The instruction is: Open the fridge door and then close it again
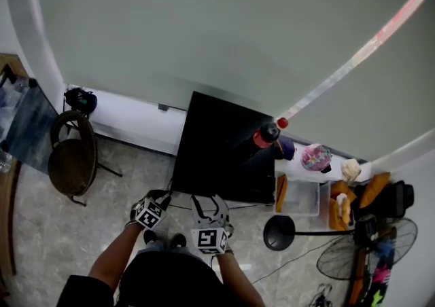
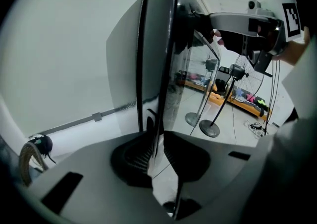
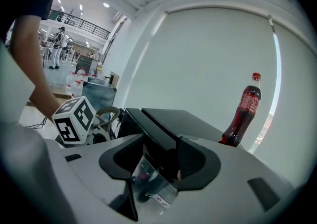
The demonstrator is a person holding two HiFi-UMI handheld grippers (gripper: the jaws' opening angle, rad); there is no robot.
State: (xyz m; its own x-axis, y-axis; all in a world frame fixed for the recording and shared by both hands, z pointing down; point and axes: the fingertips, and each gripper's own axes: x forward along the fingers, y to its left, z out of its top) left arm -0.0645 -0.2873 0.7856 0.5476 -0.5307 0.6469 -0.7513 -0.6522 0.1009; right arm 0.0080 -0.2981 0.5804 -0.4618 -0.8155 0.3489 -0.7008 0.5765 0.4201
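Note:
A low black fridge (image 1: 224, 146) stands against the wall, seen from above, with a cola bottle (image 1: 266, 134) on its top. Both grippers are at its front. My left gripper (image 1: 165, 198) is shut on the door's side edge; in the left gripper view that glossy door edge (image 2: 166, 59) runs up from between the pads (image 2: 140, 152). My right gripper (image 1: 213, 205) grips the door's top edge (image 3: 153, 134), which lies between its pads. It also shows as the right gripper (image 2: 247, 25) at the door's top. I cannot tell whether the door is slightly ajar.
A round-backed chair (image 1: 71, 156) and a black bag (image 1: 81, 100) stand left of the fridge. To its right are a clear bin (image 1: 302, 197), a low shelf with clutter (image 1: 353, 193), and a standing fan (image 1: 367, 248) with its round base (image 1: 280, 233).

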